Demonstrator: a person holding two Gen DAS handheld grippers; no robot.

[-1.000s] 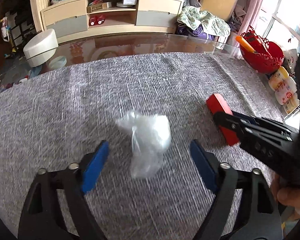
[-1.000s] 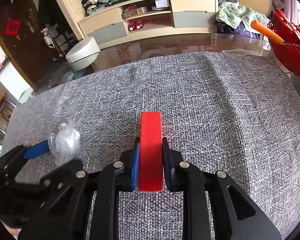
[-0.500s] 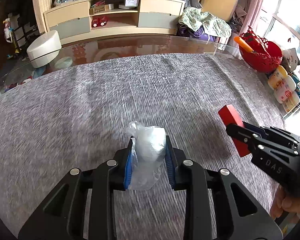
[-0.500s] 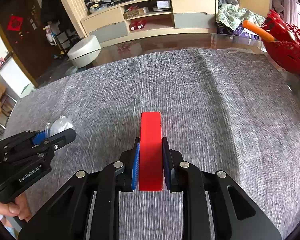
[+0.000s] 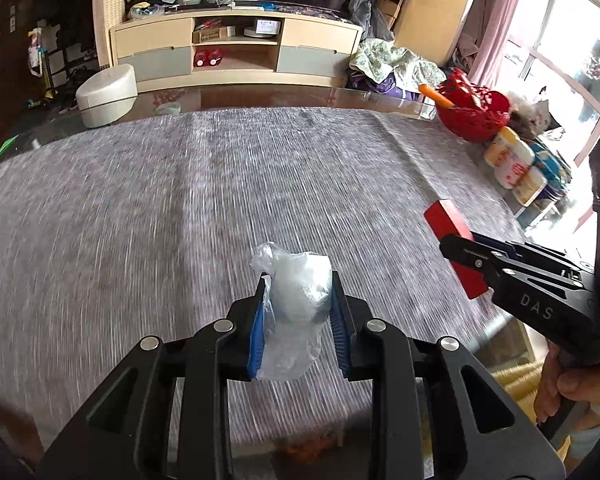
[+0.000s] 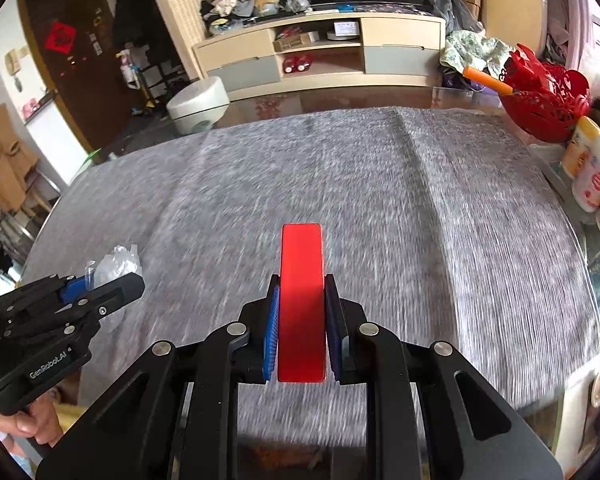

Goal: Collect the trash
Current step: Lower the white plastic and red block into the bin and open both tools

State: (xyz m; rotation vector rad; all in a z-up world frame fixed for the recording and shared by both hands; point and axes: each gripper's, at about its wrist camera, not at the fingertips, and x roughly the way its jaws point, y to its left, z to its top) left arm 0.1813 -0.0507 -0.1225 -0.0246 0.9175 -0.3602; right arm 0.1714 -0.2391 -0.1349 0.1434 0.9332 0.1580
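Now both tools are loaded. In the left wrist view, the left hand-held gripper [image 5: 298,312] sits low at centre frame, its blue pads pinching a crumpled clear plastic bag [image 5: 296,304] that bulges above and hangs below the fingers. At the right edge of that frame the right hand-held gripper [image 5: 466,258] reaches in, clamped on a red block [image 5: 454,248]. In the right wrist view the block [image 6: 302,304] stands on edge between the right hand-held gripper [image 6: 301,320] pads at centre frame, and the left hand-held gripper [image 6: 100,280] with the bag [image 6: 116,264] shows at lower left. Behind both, a grey cloth [image 5: 220,184] covers the worktop and looks streaked with blur. A red basket [image 5: 472,110] sits at the upper right, with bottles [image 5: 512,164] just below it.
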